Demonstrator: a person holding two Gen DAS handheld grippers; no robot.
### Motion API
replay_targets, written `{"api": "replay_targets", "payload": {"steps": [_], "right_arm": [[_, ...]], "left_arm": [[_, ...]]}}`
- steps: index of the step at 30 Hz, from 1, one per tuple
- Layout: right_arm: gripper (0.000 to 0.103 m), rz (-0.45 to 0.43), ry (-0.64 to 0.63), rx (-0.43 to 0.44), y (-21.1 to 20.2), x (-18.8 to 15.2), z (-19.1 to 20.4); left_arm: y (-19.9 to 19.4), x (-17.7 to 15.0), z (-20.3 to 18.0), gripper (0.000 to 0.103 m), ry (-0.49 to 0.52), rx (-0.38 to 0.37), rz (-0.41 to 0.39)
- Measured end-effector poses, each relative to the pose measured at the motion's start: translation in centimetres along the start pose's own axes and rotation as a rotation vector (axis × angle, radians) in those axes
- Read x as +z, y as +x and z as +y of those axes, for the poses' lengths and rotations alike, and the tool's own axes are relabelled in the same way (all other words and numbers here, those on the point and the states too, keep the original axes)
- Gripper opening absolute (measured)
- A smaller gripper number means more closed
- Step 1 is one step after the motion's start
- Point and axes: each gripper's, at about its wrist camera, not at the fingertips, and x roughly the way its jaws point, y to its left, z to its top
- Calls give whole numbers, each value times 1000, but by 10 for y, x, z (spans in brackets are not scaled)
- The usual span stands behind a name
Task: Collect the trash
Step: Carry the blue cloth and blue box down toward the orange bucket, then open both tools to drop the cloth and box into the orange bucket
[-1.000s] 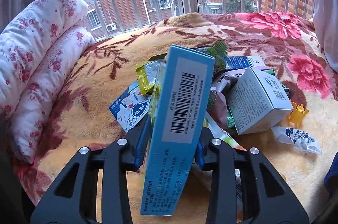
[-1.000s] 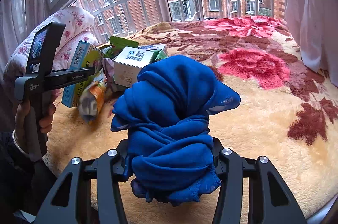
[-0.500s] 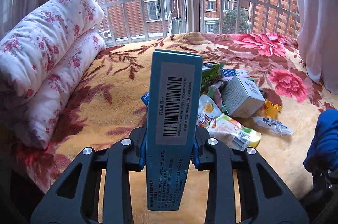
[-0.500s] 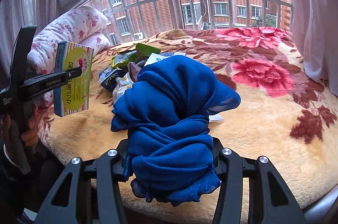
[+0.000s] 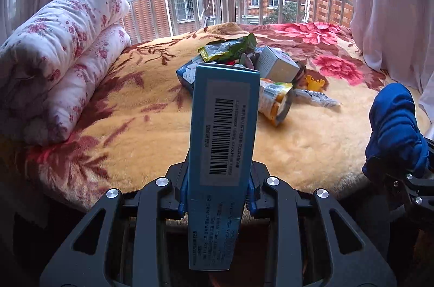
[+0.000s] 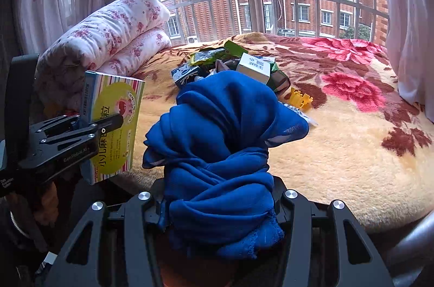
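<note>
While the left gripper (image 5: 217, 192) clamps the blue box (image 5: 222, 140) upright at frame centre, the right gripper (image 6: 217, 208) squeezes a bundled blue cloth (image 6: 219, 146); remaining trash pile (image 5: 244, 64) sits mid-bed (image 5: 135, 119), beyond both, near the window.

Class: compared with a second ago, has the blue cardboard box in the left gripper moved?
Yes: the blue cardboard box has drawn back from the trash pile toward the bed's near edge.
</note>
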Motion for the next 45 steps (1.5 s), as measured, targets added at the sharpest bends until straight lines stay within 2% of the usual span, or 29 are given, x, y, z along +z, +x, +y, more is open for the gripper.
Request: {"api": "replay_targets", "payload": {"steps": [4,11,17,24,29,40,43,45], "right_arm": [[50,35,-36,11,-11,-19,14],[51,127,-88,32,-18,-55,29],[50,220,-86,44,0,-81,29],[50,326,-94,71,33,-106,31],[51,395,-90,76,56,-122,31],[51,505,-111,102,97,-137,33],[55,534,-106,107,109,-141,32],[60,541,-103,100,118,-141,30]], "left_arm": [[-5,-24,-3,30,22,-26,32],[3,-77,-13,30,117,-94,143],[19,-113,-15,30,172,-148,235],[47,-142,-17,30,187,-138,344],[68,-157,-13,29,155,-151,436],[94,-173,-16,29,163,-157,535],[107,-173,-16,30,159,-167,583],[116,-177,-16,35,157,-177,623]]}}
